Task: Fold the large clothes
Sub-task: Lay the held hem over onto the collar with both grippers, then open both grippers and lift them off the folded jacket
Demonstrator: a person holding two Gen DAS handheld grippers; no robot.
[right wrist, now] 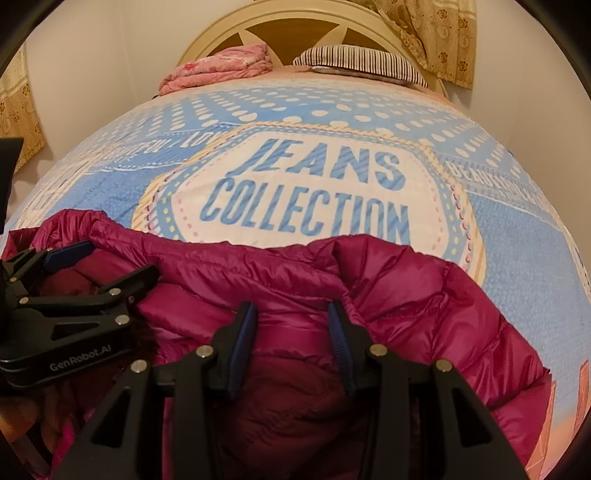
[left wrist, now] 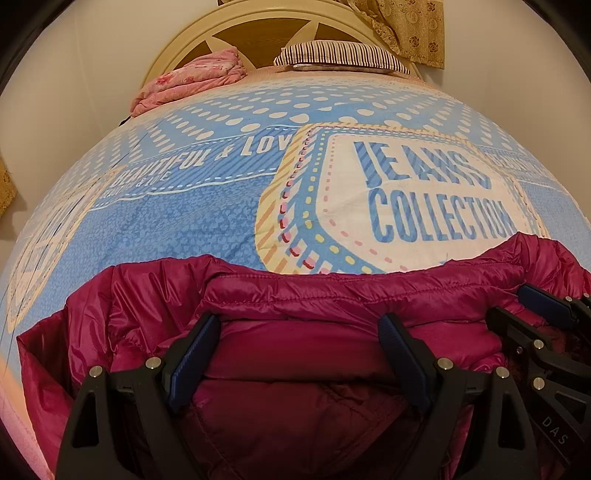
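On the near part of the bed, one magenta down jacket point(left wrist: 280, 295) lies bunched, its shiny quilted shell heaped in soft ridges over the printed bedspread point(left wrist: 207, 225). The garment sits just short of the "JEANS COLLECTION" panel, which its far edge partly covers in the right wrist view. Two grippers work over it side by side, both angled downward. The left gripper point(left wrist: 299, 354) has its jaws spread wide, with a padded fold of the jacket lying between the blue pads; the pads do not appear to press it, so this reads as a released or not-yet-taken hold. The right gripper point(right wrist: 291, 343) has its jaws at a narrower gap, a band of jacket fabric between them; whether the pads actually pinch it cannot be told from these views. The close spacing of the two tools suggests they address the same edge of the garment, probably to gather it for a fold. Beyond the jacket, the bedspread runs smooth to the head of the bed, where one folded pink quilt point(left wrist: 192, 79) and one striped pillow point(left wrist: 343, 55) rest against a cream arched headboard point(left wrist: 177, 48). Patterned curtains point(left wrist: 406, 26) hang at the upper right.
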